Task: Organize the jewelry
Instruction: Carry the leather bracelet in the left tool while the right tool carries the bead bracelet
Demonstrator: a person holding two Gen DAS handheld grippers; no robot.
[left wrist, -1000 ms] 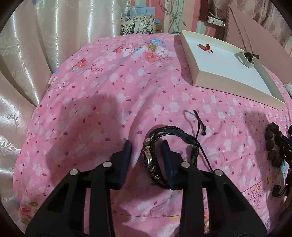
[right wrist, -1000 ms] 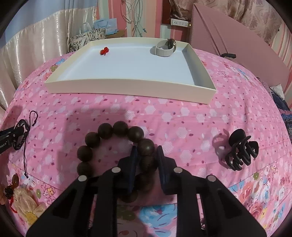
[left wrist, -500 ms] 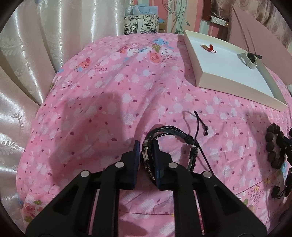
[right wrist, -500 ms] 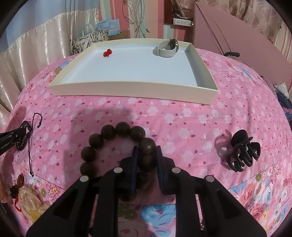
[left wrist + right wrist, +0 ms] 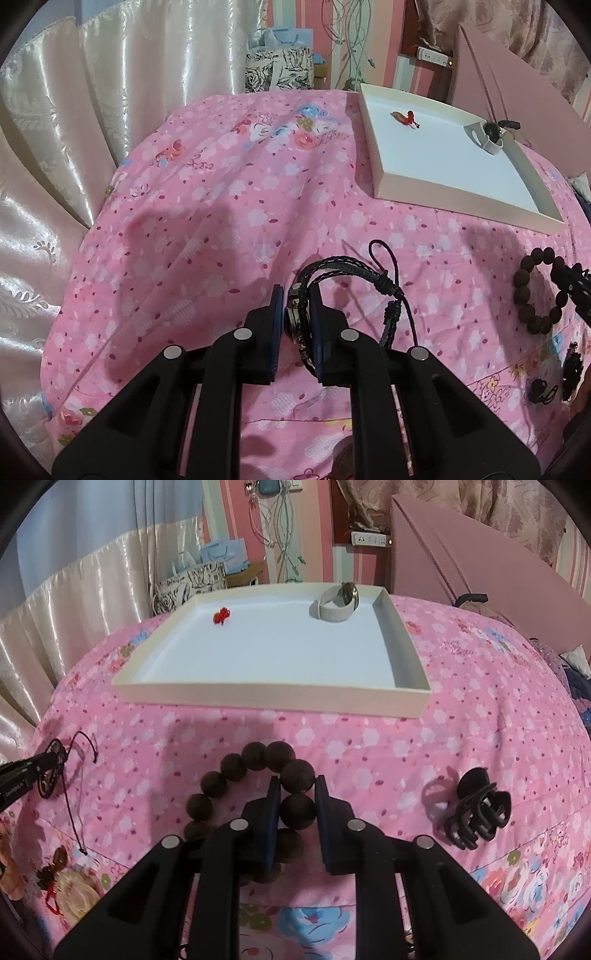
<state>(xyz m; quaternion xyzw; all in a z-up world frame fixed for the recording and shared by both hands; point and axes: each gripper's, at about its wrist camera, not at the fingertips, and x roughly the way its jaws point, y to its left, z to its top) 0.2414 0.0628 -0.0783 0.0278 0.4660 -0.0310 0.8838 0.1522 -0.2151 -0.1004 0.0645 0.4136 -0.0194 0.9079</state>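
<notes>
My left gripper [image 5: 296, 295] is shut on a black braided leather bracelet [image 5: 347, 271], which hangs a little above the pink floral bedspread with its cord loop trailing right. My right gripper [image 5: 296, 788] is shut on a dark wooden bead bracelet [image 5: 255, 757]; one bead sits pinched between the blue pads. That bead bracelet [image 5: 535, 291] also shows at the right edge of the left wrist view. Beyond both lies a shallow white tray [image 5: 273, 701], also seen from the left wrist [image 5: 461, 194], holding a small red charm [image 5: 221, 615] and a white-strapped watch [image 5: 338, 603].
A black claw hair clip [image 5: 476, 818] lies on the bedspread to the right of my right gripper. A red-tasselled charm [image 5: 55, 871] rests at the lower left. Cream curtains [image 5: 74, 110] hang on the left, a pink headboard [image 5: 480, 572] stands behind.
The left jaws closed onto the leather bracelet and lifted it slightly off the bedspread. The right gripper stays clamped on the bead bracelet, and its view tilted up a little.
</notes>
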